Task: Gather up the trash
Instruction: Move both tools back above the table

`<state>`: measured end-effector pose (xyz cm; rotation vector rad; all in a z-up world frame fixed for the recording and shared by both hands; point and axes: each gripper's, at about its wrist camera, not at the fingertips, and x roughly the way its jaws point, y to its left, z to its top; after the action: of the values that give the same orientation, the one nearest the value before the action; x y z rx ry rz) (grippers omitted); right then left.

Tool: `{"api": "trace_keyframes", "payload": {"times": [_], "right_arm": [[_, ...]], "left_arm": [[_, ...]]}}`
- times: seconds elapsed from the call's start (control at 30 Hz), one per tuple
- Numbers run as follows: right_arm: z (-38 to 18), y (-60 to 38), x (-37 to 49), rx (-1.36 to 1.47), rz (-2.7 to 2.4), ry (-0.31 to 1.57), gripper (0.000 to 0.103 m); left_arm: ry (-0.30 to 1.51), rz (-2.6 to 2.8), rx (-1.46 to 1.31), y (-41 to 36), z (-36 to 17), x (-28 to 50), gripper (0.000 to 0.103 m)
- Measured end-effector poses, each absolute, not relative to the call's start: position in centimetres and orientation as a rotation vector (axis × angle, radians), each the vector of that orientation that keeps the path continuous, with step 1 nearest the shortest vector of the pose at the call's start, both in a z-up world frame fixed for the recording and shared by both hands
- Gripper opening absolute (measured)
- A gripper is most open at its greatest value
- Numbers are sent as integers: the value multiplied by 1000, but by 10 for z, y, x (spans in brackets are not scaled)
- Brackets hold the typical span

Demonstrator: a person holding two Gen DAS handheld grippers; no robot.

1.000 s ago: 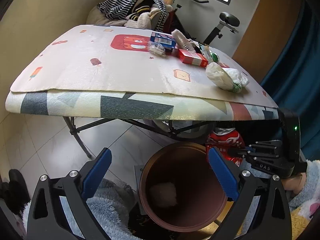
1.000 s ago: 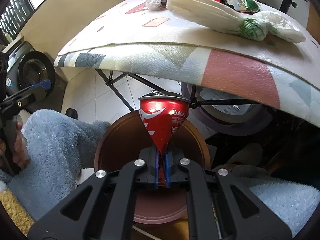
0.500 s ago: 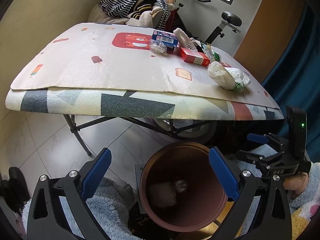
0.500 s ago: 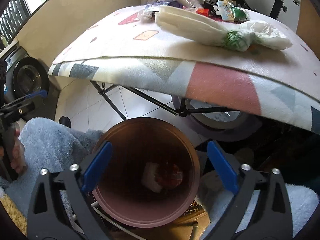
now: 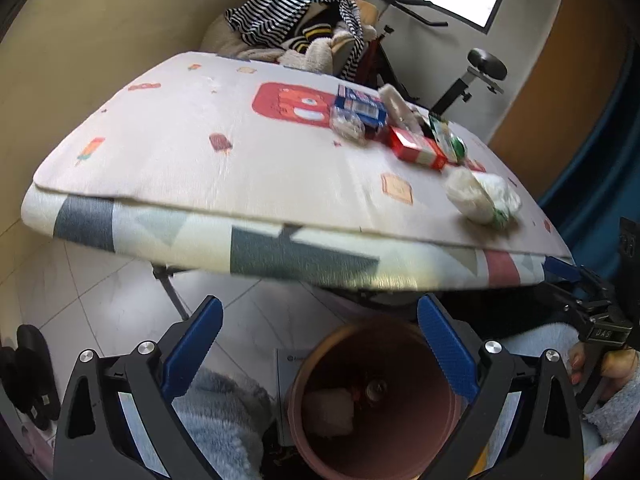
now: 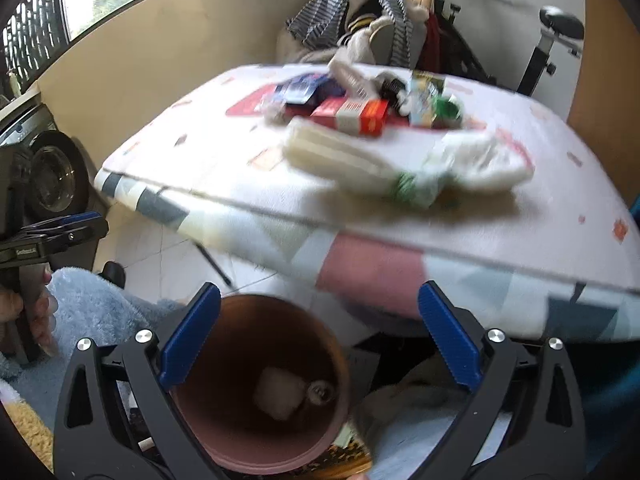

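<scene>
A brown round bin (image 5: 372,400) stands on the floor under the table's near edge; it also shows in the right wrist view (image 6: 260,388). Inside lie a white wad (image 5: 330,410) and a red can (image 5: 374,390). My left gripper (image 5: 318,342) is open and empty above the bin. My right gripper (image 6: 318,340) is open and empty above the bin too. On the table (image 5: 240,160) lie a white plastic bag (image 5: 482,196), a red box (image 5: 416,148), a blue box (image 5: 360,106) and a green packet (image 5: 448,138).
The table's padded edge (image 6: 360,264) overhangs the bin. A pile of striped clothes (image 5: 296,20) and an exercise bike (image 5: 480,72) stand behind the table. A washing machine (image 6: 48,172) is at the left. Black shoes (image 5: 32,376) lie on the tiled floor.
My right gripper opened and let the red can fall into the bin. Both grippers have since risen and tilted up toward the tabletop.
</scene>
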<state>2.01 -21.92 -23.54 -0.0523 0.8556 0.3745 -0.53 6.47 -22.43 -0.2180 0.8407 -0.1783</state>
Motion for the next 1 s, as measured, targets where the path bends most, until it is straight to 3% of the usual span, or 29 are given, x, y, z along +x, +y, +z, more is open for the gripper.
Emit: {"api": "trace_keyframes", "payload": {"times": [0.33,0.9,0.97,1.0], "right_arm": [[-214,-244,57,-85,303,791,97],[-227,-281,119,55,222,878,97],[-231,-283,126,76,241,883,94],[-232,-283,129,75,248,888,87]], "left_arm": [[701,-202,-152,52,-180,30,96],[753,-218,-149,39,-158,88,96],[764,-216,-154,41,-162,92,96],[766,-215,-155,42,-163,94,96]]}}
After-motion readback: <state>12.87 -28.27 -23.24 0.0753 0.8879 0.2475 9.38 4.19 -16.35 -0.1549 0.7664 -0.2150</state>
